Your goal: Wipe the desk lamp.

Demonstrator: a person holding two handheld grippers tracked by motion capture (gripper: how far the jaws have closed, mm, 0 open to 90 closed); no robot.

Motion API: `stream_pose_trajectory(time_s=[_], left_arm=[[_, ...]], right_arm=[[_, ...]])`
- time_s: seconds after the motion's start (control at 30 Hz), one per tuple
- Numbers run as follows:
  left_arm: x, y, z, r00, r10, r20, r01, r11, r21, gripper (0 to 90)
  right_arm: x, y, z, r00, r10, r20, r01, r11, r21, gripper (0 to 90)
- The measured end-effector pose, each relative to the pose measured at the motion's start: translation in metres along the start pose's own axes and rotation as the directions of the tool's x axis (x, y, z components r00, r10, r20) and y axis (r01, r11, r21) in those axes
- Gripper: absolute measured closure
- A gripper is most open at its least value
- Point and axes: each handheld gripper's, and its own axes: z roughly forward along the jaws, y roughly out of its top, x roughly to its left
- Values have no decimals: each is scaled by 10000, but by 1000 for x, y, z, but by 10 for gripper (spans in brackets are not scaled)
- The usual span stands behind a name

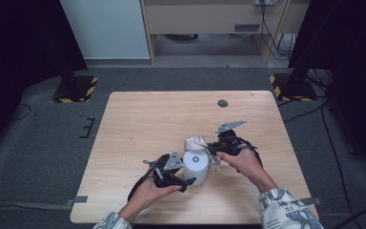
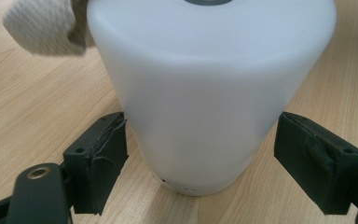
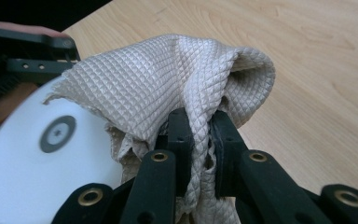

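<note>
Pinching a beige quilted cloth (image 3: 177, 79) tight, right gripper (image 3: 200, 140) fingers; left gripper (image 2: 200, 158) fingers spread w/ frosted white cylinder (image 2: 209, 88) between, upright on surface (image 1: 147, 119).

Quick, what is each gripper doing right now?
Left gripper: open, jaws on either side of the white canister; whether they touch it cannot be told.
Right gripper: shut on the beige cloth.

A light wooden table (image 1: 171, 119) stands on grey carpet (image 1: 38, 143); beyond it, a pale wall panel (image 1: 105, 28) and a beige cabinet (image 1: 205, 16).
</note>
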Motion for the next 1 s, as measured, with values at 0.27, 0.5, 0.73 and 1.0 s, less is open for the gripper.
stream_pose_trajectory(time_s=[0.27,0.5,0.73,1.0], left_arm=[[0,0,0,10000,10,-12,-10,10000,6,172],[0,0,0,10000,11,-10,-11,10000,8,172],[0,0,0,10000,16,-8,-16,10000,9,172],[-1,0,0,10000,32,-12,-32,10000,23,167]], right_arm=[[-9,-10,14,9994,279,-186,-271,9988,405,809],[-12,-16,22,9989,411,-208,-396,9971,656,808],[-15,-21,28,9989,461,-121,-448,9946,938,808],[-12,-22,26,9992,409,-10,-406,9941,1004,808]])
